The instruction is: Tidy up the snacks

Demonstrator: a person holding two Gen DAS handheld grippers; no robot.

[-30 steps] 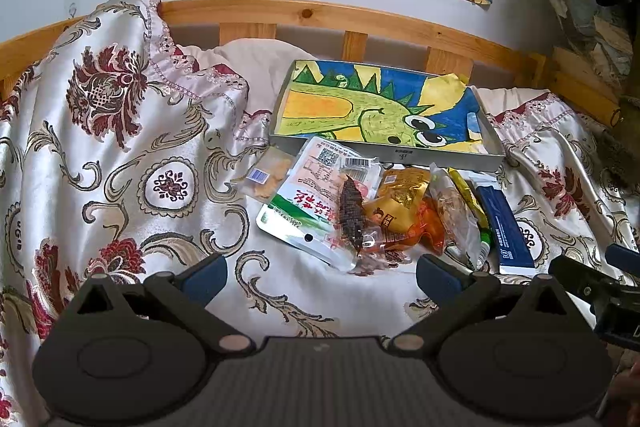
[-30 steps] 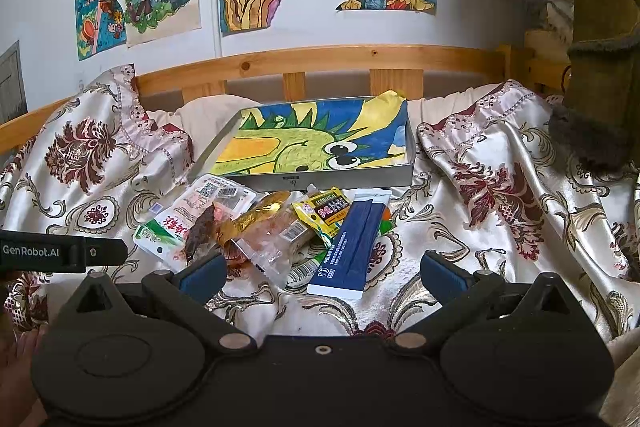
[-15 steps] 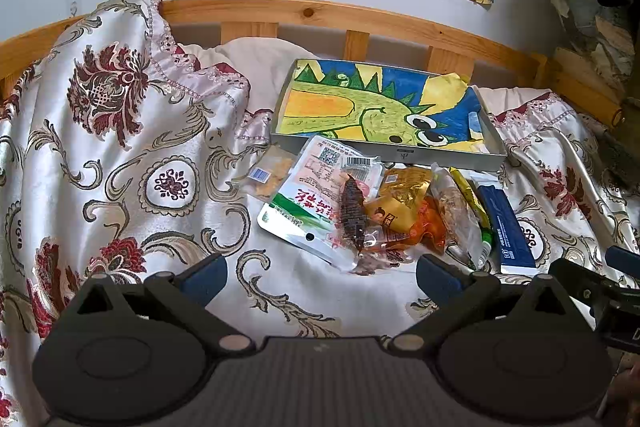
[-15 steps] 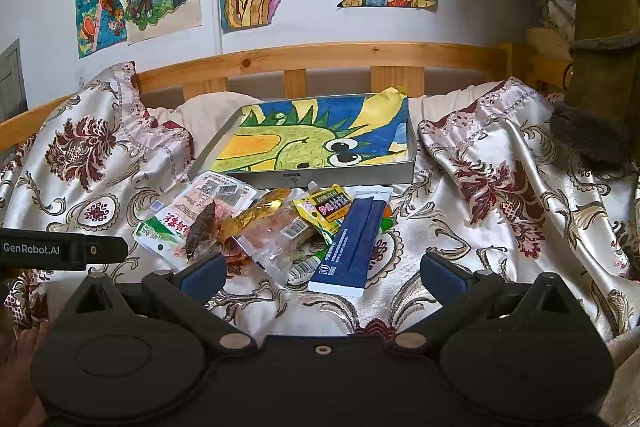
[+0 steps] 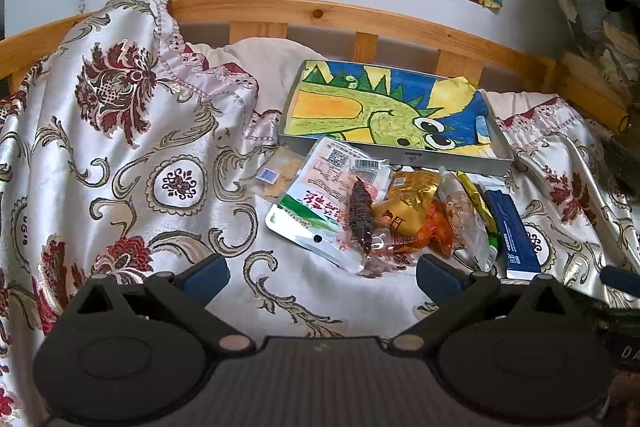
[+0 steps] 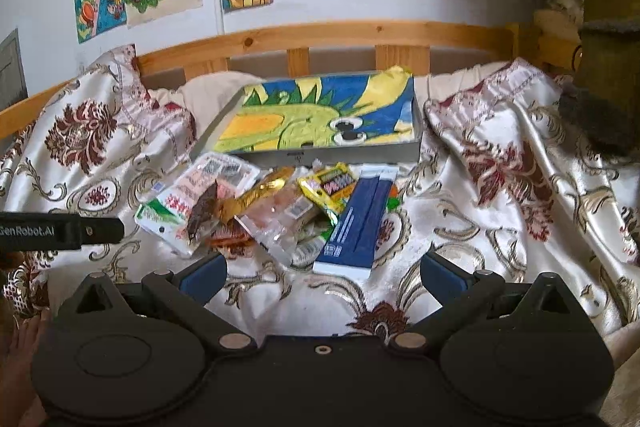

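Note:
A pile of snack packets lies on the floral bedspread in front of a shallow grey tray (image 5: 396, 157) lined with a green dinosaur drawing; the tray also shows in the right wrist view (image 6: 340, 153). The pile holds a white-and-green packet (image 5: 316, 205), a dark brown strip snack (image 5: 361, 219), an orange-yellow packet (image 5: 408, 211), a clear packet (image 6: 280, 223), a yellow packet (image 6: 328, 185) and a dark blue box (image 6: 358, 223). My left gripper (image 5: 320, 275) is open and empty, just short of the pile. My right gripper (image 6: 322, 273) is open and empty, near the blue box.
A wooden bed rail (image 5: 360, 23) runs behind the tray, below a wall with drawings. A white pillow (image 5: 272, 67) lies left of the tray. The bedspread bunches high at the left (image 5: 120, 99) and right (image 6: 520, 131). Hanging clothes (image 6: 600, 27) fill the far right.
Both grippers have edged slightly forward toward the snack pile. Nothing in the pile has moved.

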